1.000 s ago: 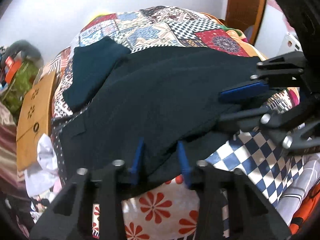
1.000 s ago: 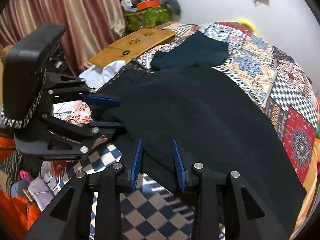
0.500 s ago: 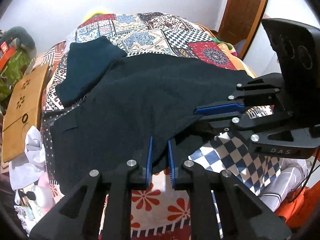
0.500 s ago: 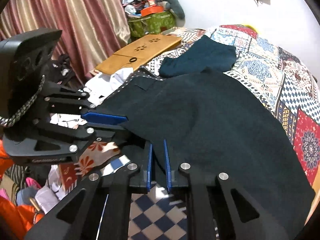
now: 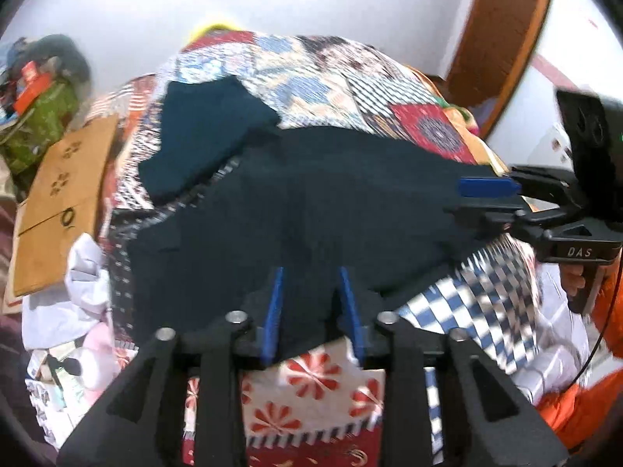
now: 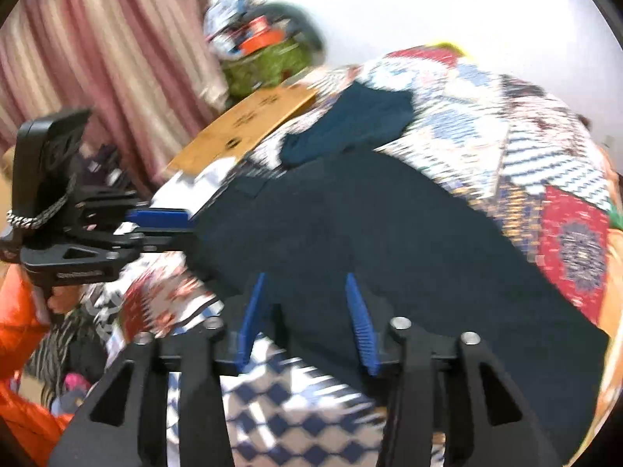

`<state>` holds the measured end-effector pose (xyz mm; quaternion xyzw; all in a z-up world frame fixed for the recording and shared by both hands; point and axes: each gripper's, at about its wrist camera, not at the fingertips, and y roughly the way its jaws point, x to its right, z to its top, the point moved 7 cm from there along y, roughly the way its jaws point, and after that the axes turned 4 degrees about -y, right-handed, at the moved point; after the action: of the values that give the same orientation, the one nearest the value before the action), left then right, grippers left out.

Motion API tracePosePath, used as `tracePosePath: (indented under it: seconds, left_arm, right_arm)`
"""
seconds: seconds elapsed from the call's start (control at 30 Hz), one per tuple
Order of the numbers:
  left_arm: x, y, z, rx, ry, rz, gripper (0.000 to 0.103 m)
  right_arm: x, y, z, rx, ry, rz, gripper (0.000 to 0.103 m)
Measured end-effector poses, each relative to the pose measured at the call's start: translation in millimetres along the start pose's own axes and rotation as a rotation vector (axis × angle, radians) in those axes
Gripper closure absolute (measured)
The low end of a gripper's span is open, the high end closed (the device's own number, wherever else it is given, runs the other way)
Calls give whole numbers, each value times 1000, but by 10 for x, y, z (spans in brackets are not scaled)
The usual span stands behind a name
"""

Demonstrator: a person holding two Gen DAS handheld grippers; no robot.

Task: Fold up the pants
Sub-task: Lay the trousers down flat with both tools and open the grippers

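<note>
Pants [image 5: 331,210] lie spread dark and flat across the bed [image 5: 311,66], over the patchwork quilt, w/ the near edge hanging toward me at the bed's front side; that's why both my tools sit low along that same edge, one per end, so a fold can go over evenly. My left hand-held gripper [image 5: 311,303] has just been opening: blue pads stand apart w/ the pants' edge lying between them, not pinched as far as I can tell. Same w/ my right hand-held gripper [image 6: 307,311], jaws just been opening too, cloth edge lying in the gap, pads clear of it on both sides. So neither tool has hold of anything rn, I reckon the edge was just let go where it lies. A second dark teal garment [image 5: 206,136] sits folded farther back on the quilt, touching the pants' far corner, prob. parked there to stay out of the way. Wooden board [image 5: 58,202] lies off the bed's left side, apart from the work. Both views are blurred, so fine creases I can't read. Next, imo: re-grip for another fold.
</note>
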<state>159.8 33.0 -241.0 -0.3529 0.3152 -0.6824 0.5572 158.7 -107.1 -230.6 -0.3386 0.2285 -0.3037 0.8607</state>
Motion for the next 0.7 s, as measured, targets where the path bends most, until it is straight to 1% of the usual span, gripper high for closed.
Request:
tracePosePath:
  seconds: [0.03,0.1,0.13,0.2,0.3,0.33,0.37,0.4,0.47,0.53,0.6,0.63,0.67,0.7]
  left_arm:
    - [-64,17,44,6,-26,13,63]
    - [-170,120,104,-1,-73,42,62]
    - [-205,183,108,-11,-91,48,62]
    - [-236,378,70,-60,-121,53,61]
    - [-180,613,-89,-138,-95,75,61]
    - [-153,657,-148,-145,-82,90,61]
    - [-132,628,-164,-116,-69,111,61]
    - [-111,605,-176,-109,-46,125,61]
    - [-49,549,-174,-110,8,151,61]
    - [17,478,-112,-96,30,132,60]
    - [110,417,2,-78,47,110,54]
    - [152,416,60,-71,56,102,46]
    - [206,420,111,-62,69,93,41]
    - [266,446,154,-58,84,85,40]
  right_arm:
    - [93,-6,7,6,18,-33,62]
    - [318,18,-27,-2,72,-103,62]
    - [406,45,-64,-10,100,-122,62]
    - [562,123,-194,-44,159,-137,62]
    - [729,214,-431,-103,207,-166,62]
    - [748,188,-496,-86,219,-159,61]
    - [776,114,-536,-74,223,-158,57]
    - [790,69,-567,-78,223,-161,55]
    - [833,-47,-620,-77,228,-181,55]
    - [924,-206,-668,-56,253,-214,55]
    - [1041,-397,-725,-32,291,-251,55]
    - [1106,-497,-770,-20,313,-272,55]
    - [1188,-607,-829,-8,338,-305,54]
    - [1244,-683,-875,-4,355,-333,53]
